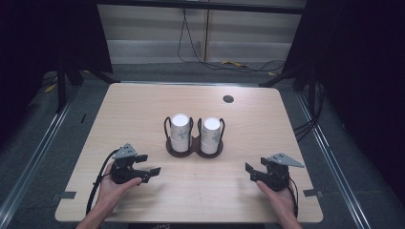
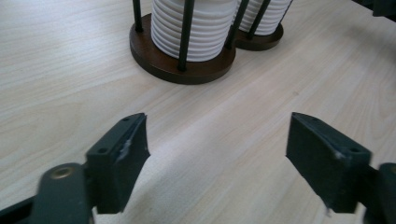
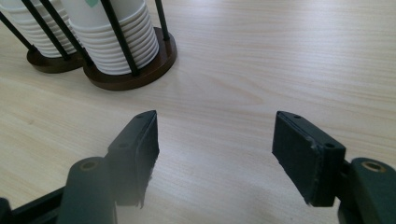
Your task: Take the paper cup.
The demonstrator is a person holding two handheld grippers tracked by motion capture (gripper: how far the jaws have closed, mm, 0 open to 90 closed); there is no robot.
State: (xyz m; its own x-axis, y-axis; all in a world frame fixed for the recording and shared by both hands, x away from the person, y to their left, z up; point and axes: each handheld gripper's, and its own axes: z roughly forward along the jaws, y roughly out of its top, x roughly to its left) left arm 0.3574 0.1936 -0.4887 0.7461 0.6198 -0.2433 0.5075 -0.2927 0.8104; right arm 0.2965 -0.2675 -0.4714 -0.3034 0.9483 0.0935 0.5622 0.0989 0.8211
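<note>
We hold the left gripper (image 1: 152, 171) and right gripper (image 1: 250, 171) spread, empty, near the dark wooden two-ring holder (image 1: 194, 149) of stacked white paper cups (image 1: 181, 125)

Wooden table (image 1: 143, 114), round grommet hole (image 1: 228, 99), floor cables (image 1: 234, 64)

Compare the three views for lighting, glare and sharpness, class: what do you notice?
High view: dark surroundings, bright glare on the far edge of the table. Left gripper view: cup stacks sharp, near left claw slightly soft. Right gripper view: even light, faint shadow under the right claw.
</note>
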